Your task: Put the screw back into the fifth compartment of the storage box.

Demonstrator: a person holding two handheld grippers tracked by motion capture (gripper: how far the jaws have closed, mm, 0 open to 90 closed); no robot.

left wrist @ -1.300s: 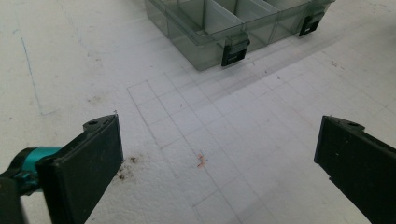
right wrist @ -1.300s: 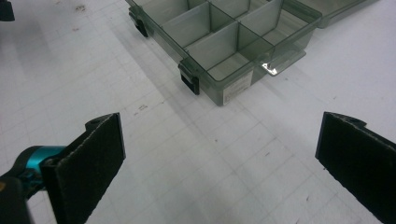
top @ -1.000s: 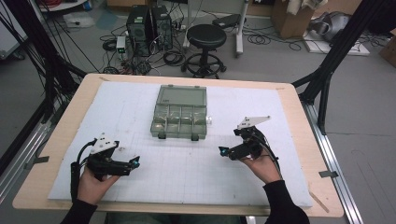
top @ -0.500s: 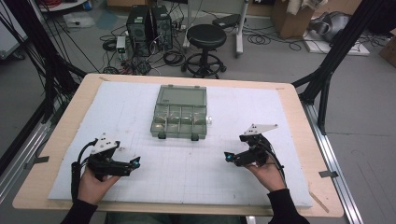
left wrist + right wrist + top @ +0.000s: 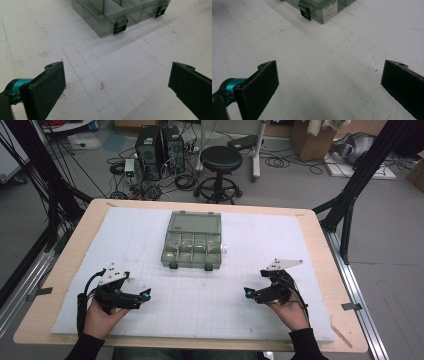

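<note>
Organizer box [image 5: 192, 240], a smoky, see-through plastic case, lies flat on the white gridded mat [image 5: 210, 295] ahead of both tongs and between their lines of reach, well apart from either. Its lid stands open toward the far side, and the near half shows a row of small divided compartments; what they hold is too small to tell. Two dark latches [image 5: 120, 26] hang on the wall that faces the tongs, and a white label [image 5: 329, 11] sits on the end wall seen from the right gripper view. A small pale thing lies just beside the box on its right-hand end, too small to name.

Left gripper [image 5: 145, 296] is held low over the mat in the person's left hand [image 5: 102, 317], its jaws spread wide with nothing between them; in the left gripper view only bare mat and a tiny reddish speck [image 5: 102, 86] lie in the gap. Right gripper [image 5: 248, 292] is held the same way in the right hand [image 5: 290, 312], jaws wide apart and empty, tips pointing inward toward the left one.

Between the two tongs, and from them forward to the box, the mat is open gridded surface. Behind the hands the mat ends near the wooden table edge [image 5: 200, 344]; outward of each hand a strip of mat and bare wood remains.
</note>
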